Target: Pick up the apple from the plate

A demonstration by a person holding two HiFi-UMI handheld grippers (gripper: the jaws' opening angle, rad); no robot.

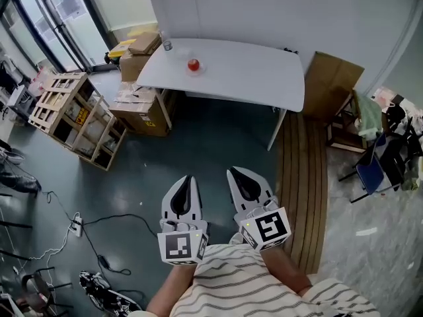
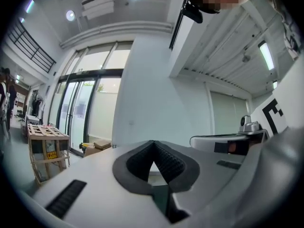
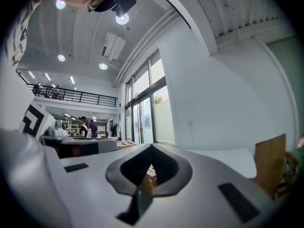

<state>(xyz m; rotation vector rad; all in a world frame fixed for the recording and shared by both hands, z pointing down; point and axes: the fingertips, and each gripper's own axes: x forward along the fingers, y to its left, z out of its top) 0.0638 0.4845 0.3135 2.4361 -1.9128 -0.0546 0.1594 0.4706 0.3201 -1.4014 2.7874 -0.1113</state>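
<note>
Your left gripper [image 2: 153, 144] has its jaws together, the ribbed dark pads meeting at the tips with nothing between them. Only a small pale triangle of background shows through the hollow below. Your right gripper [image 3: 151, 147] is closed as well and empty. Through its hollow you see a scrap of brown box with a yellow label, too small to read.

From the head view, both grippers are side by side and close to your body, pointing away from you over the dark floor [image 1: 198, 144]. The marker cubes [image 1: 182, 246] hide your hands, and your striped sleeves [image 1: 231, 286] are cut off by the bottom edge.

The apple [image 1: 193, 65] is far from both grippers, on the white table [image 1: 244, 78] against the far wall, towards its left end. The plate [image 1: 201, 69] under it shows only as a faint pale ring and its rim is hard to make out. Neither gripper view shows the apple, because each gripper's own body blocks the lower half of its picture.

A small can [image 1: 167, 45] stands near the table's far left corner, too small to identify further. Cardboard boxes [image 1: 135, 61] are stacked at the table's left end, partly tucked under it. A wooden crate [image 1: 69, 111] stands further left. A cardboard sheet [image 1: 334, 78] leans at the table's right end. Cables [image 1: 79, 226] trail across the near left floor and run out of the frame.
</note>
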